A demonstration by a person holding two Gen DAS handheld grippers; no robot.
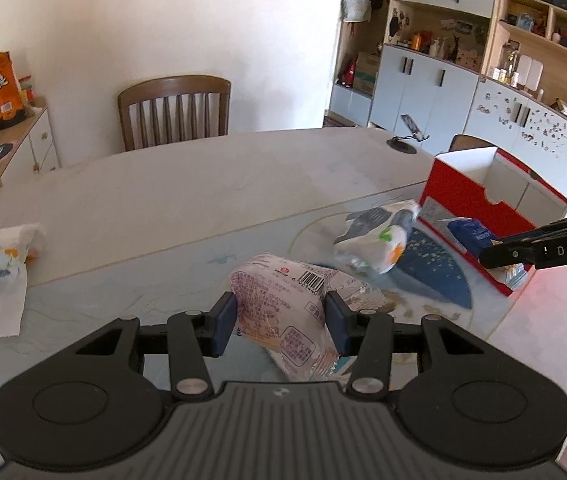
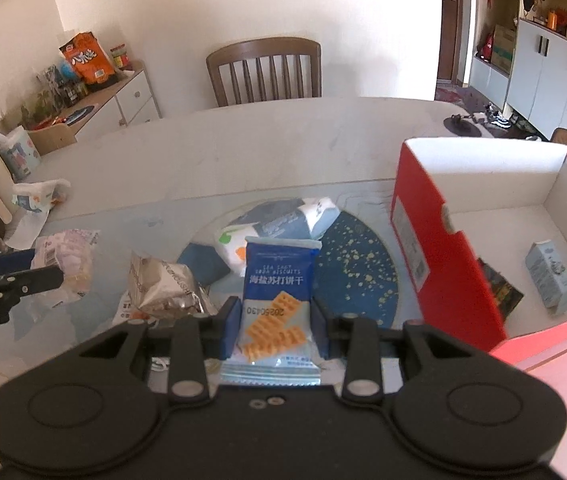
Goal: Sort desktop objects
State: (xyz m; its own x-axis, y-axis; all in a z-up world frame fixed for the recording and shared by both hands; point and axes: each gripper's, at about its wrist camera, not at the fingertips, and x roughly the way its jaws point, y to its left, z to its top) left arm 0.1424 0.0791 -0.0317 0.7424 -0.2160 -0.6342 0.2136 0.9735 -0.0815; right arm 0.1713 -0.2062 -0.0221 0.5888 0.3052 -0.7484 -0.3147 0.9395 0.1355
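Left gripper (image 1: 280, 322) clamped on pale pink plastic snack packet (image 1: 283, 312), held low over glass-topped table (image 1: 163, 200) | right gripper (image 2: 276, 326) clamped on blue sea-salt biscuit packet (image 2: 277, 300), held beside red cardboard box (image 2: 435, 248)

Wooden chair (image 1: 174, 110) behind table (image 1: 187, 184)

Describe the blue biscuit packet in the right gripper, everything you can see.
The blue biscuit packet is a flat, glossy plastic sachet with crimped ends, white lettering, the date 20260430 and printed orange crackers. It looks sealed and stands lengthwise between the right gripper pads, pinched at both side edges, held above the table beside the red box.
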